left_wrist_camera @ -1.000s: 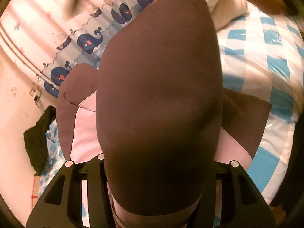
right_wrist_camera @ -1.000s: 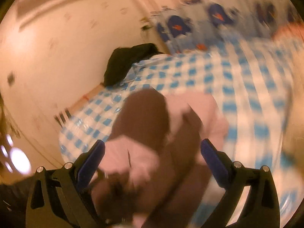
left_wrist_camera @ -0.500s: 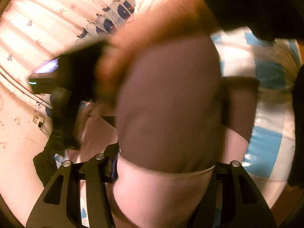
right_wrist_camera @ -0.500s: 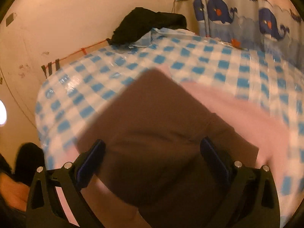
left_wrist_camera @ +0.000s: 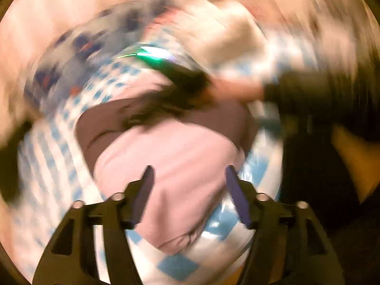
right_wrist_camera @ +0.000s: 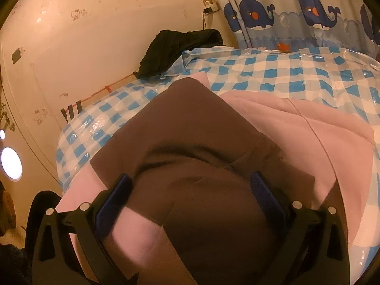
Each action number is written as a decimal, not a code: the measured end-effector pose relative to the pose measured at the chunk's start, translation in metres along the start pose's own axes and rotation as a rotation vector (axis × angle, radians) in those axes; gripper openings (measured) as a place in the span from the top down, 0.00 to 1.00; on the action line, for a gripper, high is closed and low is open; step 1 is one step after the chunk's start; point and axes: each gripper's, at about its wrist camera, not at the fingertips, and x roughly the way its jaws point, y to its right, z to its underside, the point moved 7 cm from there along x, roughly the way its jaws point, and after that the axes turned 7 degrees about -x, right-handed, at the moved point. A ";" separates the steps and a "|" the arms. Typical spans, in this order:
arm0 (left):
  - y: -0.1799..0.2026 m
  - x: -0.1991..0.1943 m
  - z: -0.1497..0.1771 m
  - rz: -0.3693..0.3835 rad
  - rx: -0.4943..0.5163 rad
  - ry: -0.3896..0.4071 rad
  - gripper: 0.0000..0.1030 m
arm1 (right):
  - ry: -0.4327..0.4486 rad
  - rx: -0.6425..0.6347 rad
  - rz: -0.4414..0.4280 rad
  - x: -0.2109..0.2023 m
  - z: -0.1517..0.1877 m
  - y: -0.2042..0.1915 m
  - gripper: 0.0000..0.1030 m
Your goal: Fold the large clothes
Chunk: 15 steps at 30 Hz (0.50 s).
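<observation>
The garment (right_wrist_camera: 213, 166) – a large brown-and-pink piece of clothing – lay on the bed (right_wrist_camera: 285, 76), which had a blue/white checked cover under clear plastic. In the right wrist view brown panels were folded over the pink body, w/ pink fabric spreading off to the right and a pink patch at lower left. The right claw (right_wrist_camera: 190, 182) sat wide apart just over the brown folds, fabric showing between its blue pads (right_wrist_camera: 266, 194) – whether they touched the cloth, cannot tell; nothing was pinched.

The left wrist view was badly motion-blurred. There the garment (left_wrist_camera: 171, 166) showed mostly pink w/ a brown band along its far edge, lying on the checked bed (left_wrist_camera: 175, 266). The left claw (left_wrist_camera: 187, 173) stood wide too, above the pink part, holding nothing. Beyond it the person's hand (left_wrist_camera: 237, 87) gripped the other device – a green light streak beside it, details too smeared to read.

Further out in the right wrist view: a dark cloth heap (right_wrist_camera: 180, 47) at the bed's far corner, whale-print curtain (right_wrist_camera: 296, 11) behind, cream wall (right_wrist_camera: 95, 35) w/ a socket (right_wrist_camera: 210, 6).
</observation>
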 end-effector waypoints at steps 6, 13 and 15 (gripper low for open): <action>-0.029 0.065 -0.014 0.178 -0.248 0.010 0.33 | -0.155 -0.034 0.112 -0.020 0.018 -0.004 0.06; -0.019 0.105 -0.002 0.171 -0.215 0.005 0.24 | -0.261 0.061 0.160 -0.048 -0.008 0.014 0.07; -0.027 0.110 0.002 0.180 -0.236 -0.011 0.24 | -0.118 0.112 0.103 -0.059 -0.047 0.006 0.07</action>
